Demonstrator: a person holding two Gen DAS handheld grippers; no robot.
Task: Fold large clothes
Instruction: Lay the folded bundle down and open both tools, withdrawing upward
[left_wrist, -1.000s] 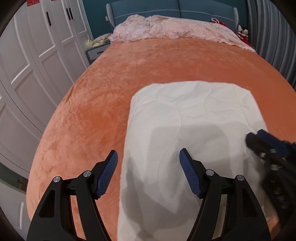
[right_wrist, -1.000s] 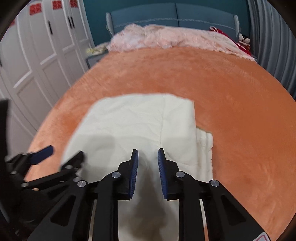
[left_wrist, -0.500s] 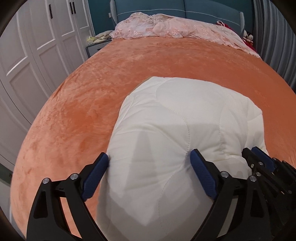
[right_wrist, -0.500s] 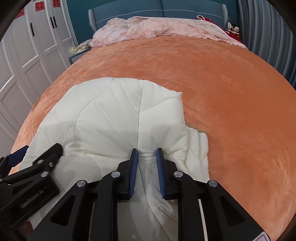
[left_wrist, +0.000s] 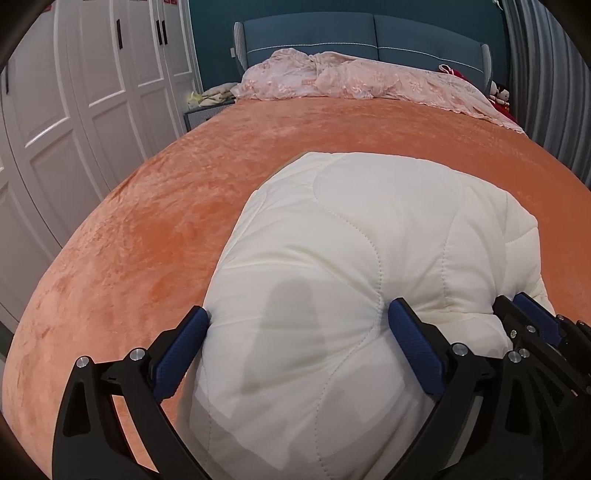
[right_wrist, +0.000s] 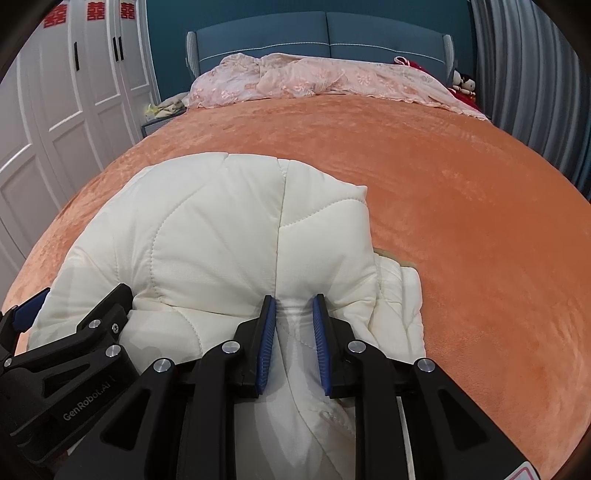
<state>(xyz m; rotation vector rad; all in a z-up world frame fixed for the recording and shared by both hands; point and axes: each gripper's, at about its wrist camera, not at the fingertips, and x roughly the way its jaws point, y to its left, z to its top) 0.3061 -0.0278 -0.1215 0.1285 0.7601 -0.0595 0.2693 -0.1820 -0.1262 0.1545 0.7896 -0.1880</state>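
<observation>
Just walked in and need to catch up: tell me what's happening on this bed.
A person is folding a cream quilted garment on the orange bedspread, working a handheld gripper in each hand. The right gripper is clamped on a bunched fold at the garment's near right side. The left gripper straddles the puffy near edge with its jaws opening wide, so that side looks released. The garment lies in a thick folded bundle. A pink lace cover is heaped at the headboard.

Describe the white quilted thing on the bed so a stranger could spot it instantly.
Start at the big orange bedspread. On its near end lies the cream quilted garment, puffy and folded, with curved stitch lines. Unlike the crumpled pink lace cover by the blue headboard, it is plain.
</observation>
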